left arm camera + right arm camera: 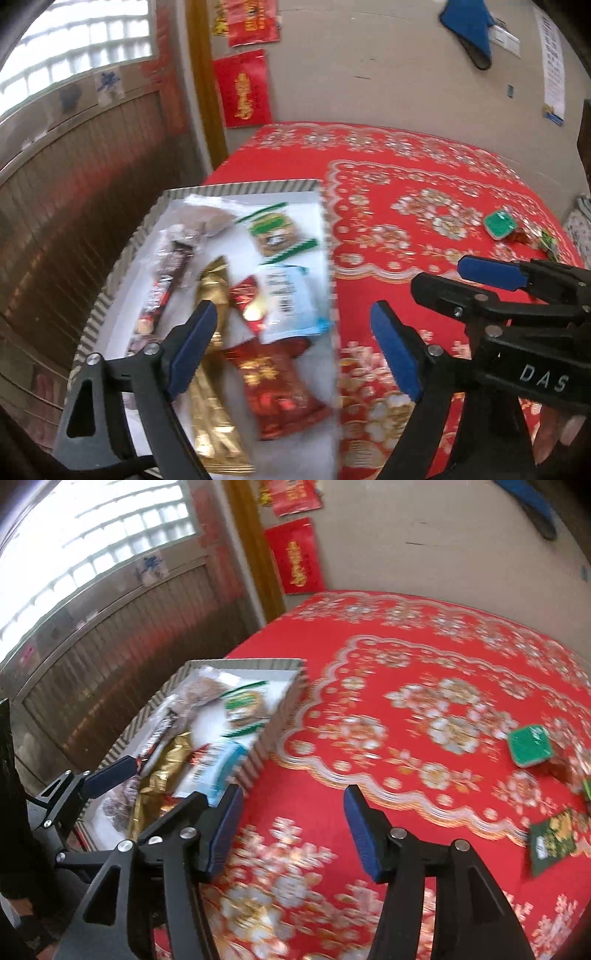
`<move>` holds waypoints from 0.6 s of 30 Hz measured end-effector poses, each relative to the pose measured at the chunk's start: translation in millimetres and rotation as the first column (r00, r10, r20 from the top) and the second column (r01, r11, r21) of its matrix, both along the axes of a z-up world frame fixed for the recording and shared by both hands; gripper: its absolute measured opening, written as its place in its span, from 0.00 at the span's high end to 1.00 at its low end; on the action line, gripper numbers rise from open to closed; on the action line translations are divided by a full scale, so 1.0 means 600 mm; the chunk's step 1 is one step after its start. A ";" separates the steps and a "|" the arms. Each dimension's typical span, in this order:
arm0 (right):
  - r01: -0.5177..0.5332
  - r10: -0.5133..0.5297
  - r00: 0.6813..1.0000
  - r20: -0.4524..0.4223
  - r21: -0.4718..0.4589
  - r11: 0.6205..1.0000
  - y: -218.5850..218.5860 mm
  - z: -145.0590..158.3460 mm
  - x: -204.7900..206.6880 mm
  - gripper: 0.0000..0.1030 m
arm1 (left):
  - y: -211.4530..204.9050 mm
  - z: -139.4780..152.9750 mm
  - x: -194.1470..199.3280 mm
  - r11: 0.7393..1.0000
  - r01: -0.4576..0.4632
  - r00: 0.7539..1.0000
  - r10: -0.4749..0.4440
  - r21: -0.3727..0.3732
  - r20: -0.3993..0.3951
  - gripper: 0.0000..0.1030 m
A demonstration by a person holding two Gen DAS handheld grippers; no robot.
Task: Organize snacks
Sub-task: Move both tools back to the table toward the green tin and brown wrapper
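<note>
The left gripper [295, 332] is hovering over the striped box [236, 185], jaws standing wide and holding nothing; the right gripper [291, 825] is hanging just right of the box over the red-clothed surface [406, 686], jaws apart and empty. Inside the box the gold packet [214, 387] is lying with its long axis running near to far. Farther right of the box, the green cup [530, 746] and the green sachet [552, 840] are waiting; the sachet looks light, crinkly and slippery, best pinched at an edge, its long axis running near to far.
</note>
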State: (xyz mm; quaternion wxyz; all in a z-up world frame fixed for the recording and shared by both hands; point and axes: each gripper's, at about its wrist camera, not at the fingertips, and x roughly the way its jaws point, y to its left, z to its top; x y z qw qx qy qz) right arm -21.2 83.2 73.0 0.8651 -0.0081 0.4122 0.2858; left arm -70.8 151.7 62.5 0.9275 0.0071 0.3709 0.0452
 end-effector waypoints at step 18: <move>0.284 -0.286 0.958 -0.020 -0.065 0.957 -0.287 -0.008 0.023 0.43 | -0.195 -0.002 0.058 0.975 0.220 0.974 -0.221 -0.013 -0.055 0.15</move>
